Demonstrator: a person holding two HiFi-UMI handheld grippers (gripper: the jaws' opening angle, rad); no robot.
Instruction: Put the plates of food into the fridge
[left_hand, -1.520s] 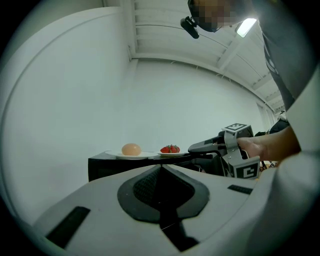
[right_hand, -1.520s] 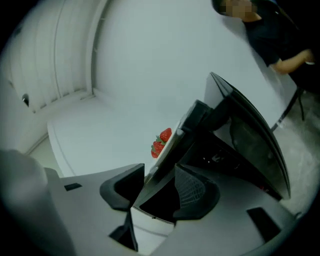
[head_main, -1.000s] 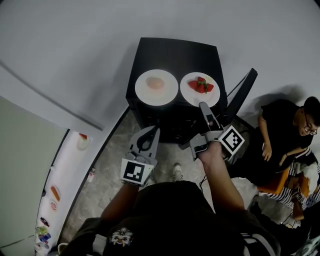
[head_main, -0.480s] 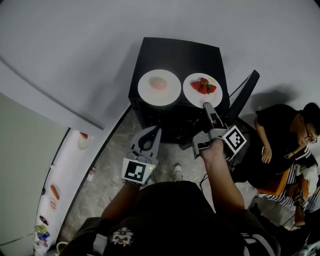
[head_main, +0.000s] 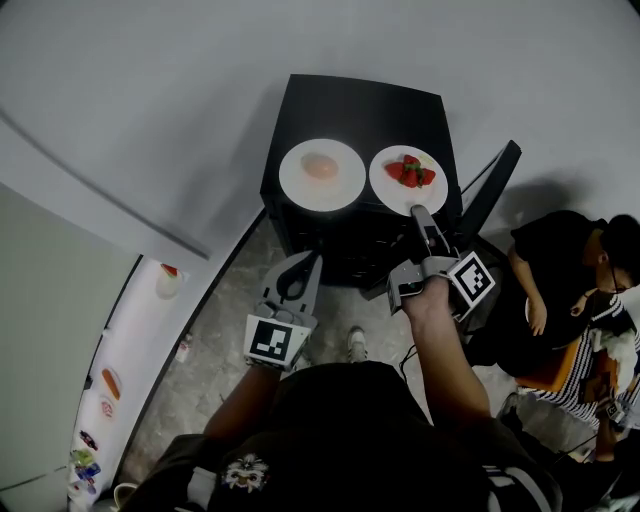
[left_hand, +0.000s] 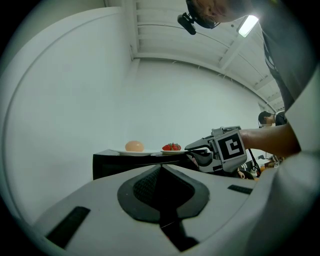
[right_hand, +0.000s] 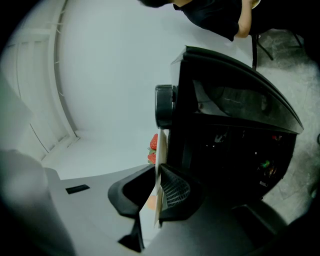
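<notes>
The right gripper (head_main: 420, 212) has just been closing its jaws and now pinches the near rim of the strawberry plate (head_main: 393, 194) on the stand (head_main: 350, 110), so lifting can begin; the left gripper (head_main: 308, 262) waits closed, empty.

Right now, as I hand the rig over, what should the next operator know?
Left gripper: shut, empty, short of the black cabinet.
Right gripper: jaws have just been closing on the strawberry plate, at its near rim.
The other plate, with a pale round food, sits beside it on the cabinet.
Done: no plate fridged yet.
Left: carry both to what looks like the open fridge, lower left.
</notes>
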